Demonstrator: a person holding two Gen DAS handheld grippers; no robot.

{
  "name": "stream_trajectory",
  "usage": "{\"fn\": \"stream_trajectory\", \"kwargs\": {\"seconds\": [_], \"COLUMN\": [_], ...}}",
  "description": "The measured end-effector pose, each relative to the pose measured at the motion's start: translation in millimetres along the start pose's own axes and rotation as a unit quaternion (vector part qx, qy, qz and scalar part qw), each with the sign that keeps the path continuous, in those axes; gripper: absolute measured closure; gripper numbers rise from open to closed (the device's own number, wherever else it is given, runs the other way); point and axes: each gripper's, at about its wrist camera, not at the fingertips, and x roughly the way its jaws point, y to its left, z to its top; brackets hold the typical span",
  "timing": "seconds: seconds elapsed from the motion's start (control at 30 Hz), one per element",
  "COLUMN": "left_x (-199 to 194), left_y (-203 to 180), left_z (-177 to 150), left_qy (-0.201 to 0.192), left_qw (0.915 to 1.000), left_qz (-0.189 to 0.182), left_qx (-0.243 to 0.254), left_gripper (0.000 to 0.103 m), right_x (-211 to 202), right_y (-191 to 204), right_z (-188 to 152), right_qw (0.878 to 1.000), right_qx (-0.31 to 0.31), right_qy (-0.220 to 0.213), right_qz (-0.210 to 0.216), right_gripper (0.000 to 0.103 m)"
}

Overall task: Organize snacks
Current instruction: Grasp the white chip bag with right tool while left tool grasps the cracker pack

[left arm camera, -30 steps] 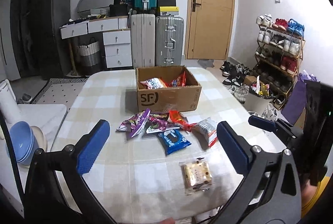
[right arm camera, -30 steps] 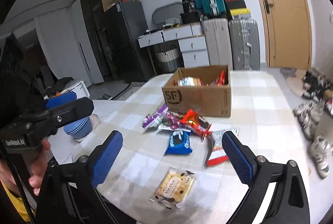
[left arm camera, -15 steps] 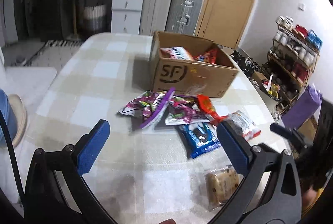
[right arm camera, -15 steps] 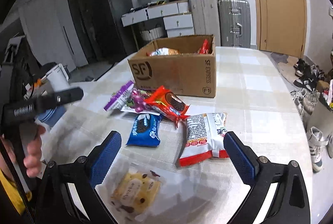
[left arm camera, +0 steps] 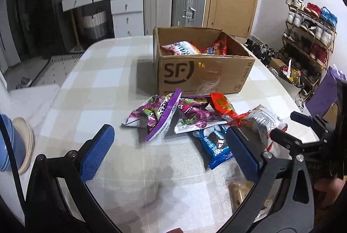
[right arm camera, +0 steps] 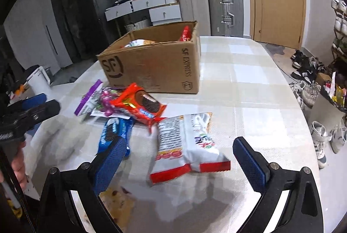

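An open cardboard box [left arm camera: 201, 72] marked SF stands on the checked table and holds a few snack packs; it also shows in the right wrist view [right arm camera: 156, 66]. In front of it lie purple packs [left arm camera: 160, 116], an orange-red pack [right arm camera: 138, 105], a blue cookie pack [left arm camera: 214, 144], a white and red pack [right arm camera: 188, 144] and a clear biscuit pack [right arm camera: 117, 202]. My left gripper [left arm camera: 171, 155] is open and empty, low over the table before the purple packs. My right gripper [right arm camera: 180, 163] is open, its fingers either side of the white and red pack.
The table edge [right arm camera: 303, 116] curves along the right, with shoes on the floor [right arm camera: 308, 90] and a shoe rack [left arm camera: 308, 42] beyond. Suitcases [left arm camera: 173, 7] and drawers stand at the back. A blue bowl stack [left arm camera: 10, 146] sits at the left.
Both grippers have moved forward and down toward the snack pile. The right one now straddles the white and red pack. Both stay open.
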Motion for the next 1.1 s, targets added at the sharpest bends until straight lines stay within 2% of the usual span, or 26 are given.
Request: {"fn": "stream_trajectory", "kwargs": {"seconds": [0.2, 0.37, 0.4, 0.43, 0.47, 0.57, 0.83, 1.0, 1.1], "left_x": [2, 3, 4, 3, 3, 2, 8, 8, 5], "left_y": [-9, -12, -13, -14, -16, -21, -27, -26, -37], "left_z": [-5, -10, -12, -14, -16, -20, -27, -35, -46], "left_qy": [0.014, 0.023, 0.029, 0.031, 0.034, 0.036, 0.050, 0.067, 0.074], "left_qw": [0.9998, 0.9994, 0.9991, 0.9989, 0.9987, 0.9983, 0.9973, 0.9962, 0.9955], "left_qz": [-0.009, -0.020, -0.026, -0.030, -0.033, -0.038, -0.040, -0.055, -0.057], "left_qx": [0.009, 0.018, 0.019, 0.019, 0.019, 0.027, 0.035, 0.009, 0.016], "left_gripper": [0.000, 0.000, 0.000, 0.000, 0.000, 0.000, 0.000, 0.000, 0.001], "right_x": [28, 48, 51, 55, 59, 62, 55, 44, 35], "right_y": [-10, -16, -18, -19, -19, -17, -22, -15, -15], "right_z": [6, 7, 7, 7, 6, 5, 5, 1, 0], "right_qw": [0.999, 0.997, 0.997, 0.997, 0.996, 0.996, 0.996, 0.996, 0.997], "right_qx": [0.010, 0.017, 0.019, 0.020, 0.022, 0.011, 0.026, 0.018, 0.017], "right_qy": [0.039, 0.066, 0.070, 0.077, 0.088, 0.092, 0.087, 0.081, 0.070], "right_qz": [-0.027, -0.024, -0.021, -0.017, -0.006, -0.008, 0.013, 0.017, 0.015], "right_gripper": [0.003, 0.004, 0.008, 0.020, 0.025, 0.027, 0.043, 0.044, 0.045]}}
